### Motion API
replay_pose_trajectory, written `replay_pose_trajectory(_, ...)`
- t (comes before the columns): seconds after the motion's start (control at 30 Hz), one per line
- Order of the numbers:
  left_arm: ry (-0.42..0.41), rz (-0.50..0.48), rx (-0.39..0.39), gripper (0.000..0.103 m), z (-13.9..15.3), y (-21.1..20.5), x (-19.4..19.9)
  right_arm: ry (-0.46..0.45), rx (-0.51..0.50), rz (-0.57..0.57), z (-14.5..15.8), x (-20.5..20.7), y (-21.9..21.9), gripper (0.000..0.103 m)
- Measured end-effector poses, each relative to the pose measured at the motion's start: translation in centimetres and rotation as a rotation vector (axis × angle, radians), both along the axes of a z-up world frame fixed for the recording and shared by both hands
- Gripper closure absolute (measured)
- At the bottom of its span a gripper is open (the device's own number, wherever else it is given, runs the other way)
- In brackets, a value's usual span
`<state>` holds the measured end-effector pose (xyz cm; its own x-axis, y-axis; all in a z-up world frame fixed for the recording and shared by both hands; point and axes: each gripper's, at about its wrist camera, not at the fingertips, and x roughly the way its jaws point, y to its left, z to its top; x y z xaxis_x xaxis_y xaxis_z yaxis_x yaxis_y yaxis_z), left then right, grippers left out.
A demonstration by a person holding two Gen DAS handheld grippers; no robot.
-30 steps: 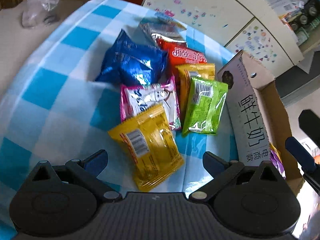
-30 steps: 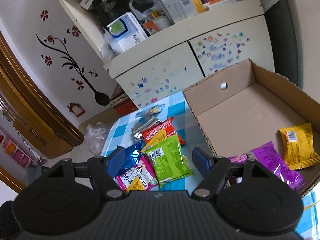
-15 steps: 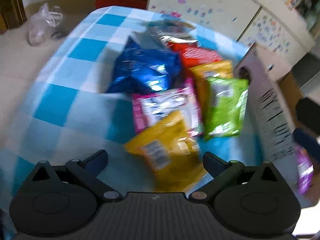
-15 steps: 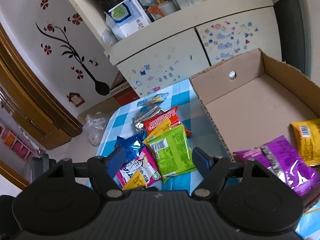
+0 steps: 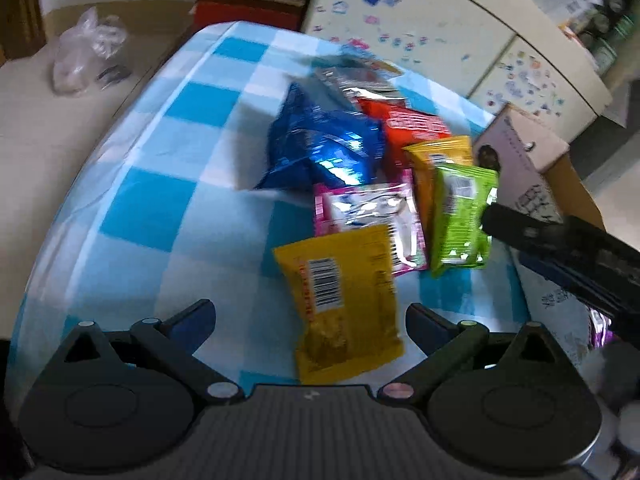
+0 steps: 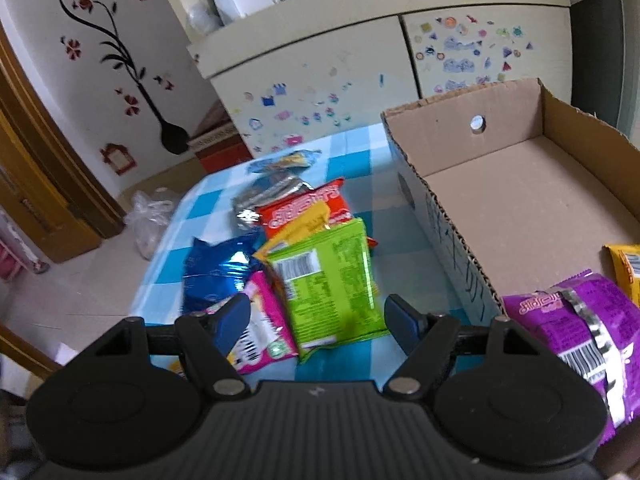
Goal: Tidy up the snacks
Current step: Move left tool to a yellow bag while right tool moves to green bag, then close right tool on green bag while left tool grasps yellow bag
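Note:
Several snack packets lie in a pile on the blue-checked tablecloth [image 5: 152,200]. A yellow packet [image 5: 344,300] lies nearest my open left gripper [image 5: 310,320], between its fingers. Behind it are a pink packet [image 5: 368,216], a green packet [image 5: 460,220], a blue bag [image 5: 324,148] and a red packet [image 5: 412,128]. My right gripper [image 6: 318,316] is open and empty above the green packet [image 6: 332,280]; it shows in the left wrist view [image 5: 560,248]. A cardboard box [image 6: 520,208] on the right holds a purple packet [image 6: 580,328] and a yellow packet [image 6: 628,268].
A cream cabinet [image 6: 360,88] with stickers stands behind the table. A clear plastic bag [image 5: 88,56] lies on the floor to the left. The table's left edge [image 5: 60,220] curves down near my left gripper.
My left gripper has drawn back and shifted left, so the pile sits further right. My right gripper has moved down and left toward the green packet, away from the box.

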<state>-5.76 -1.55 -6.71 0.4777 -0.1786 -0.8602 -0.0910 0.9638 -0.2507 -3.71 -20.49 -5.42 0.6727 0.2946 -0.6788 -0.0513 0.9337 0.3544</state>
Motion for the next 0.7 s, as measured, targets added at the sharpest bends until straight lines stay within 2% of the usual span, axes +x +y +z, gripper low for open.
replay_pose_trajectory(0.13, 0.011, -0.008, 0.043, 0.000, -0.7, -0.7, 0.3, 0.003, -0.025, 0.006, -0.6, 0.6, 0.4, 0.028)
replay_pose_trajectory(0.23, 0.001, -0.030, 0.116, 0.000, -0.9, -1.7, 0.5, 0.005, -0.046, 0.018, -1.0, 1.1, 0.9, 0.028)
replay_pose_trajectory(0.37, -0.005, -0.031, 0.165, 0.000, -1.3, -2.4, 0.6, 0.006, -0.097, 0.037, -1.6, 1.8, 1.7, 0.028)
replay_pose_trajectory(0.47, -0.005, -0.053, 0.234, 0.000, -1.6, -3.3, 0.8, 0.011, -0.124, 0.045, -2.2, 2.2, 1.9, 0.028)
replay_pose_trajectory(0.7, 0.010, -0.037, 0.224, 0.000, -1.6, -3.1, 1.0, 0.025, -0.134, 0.049, -3.0, 3.0, 2.2, 0.028)
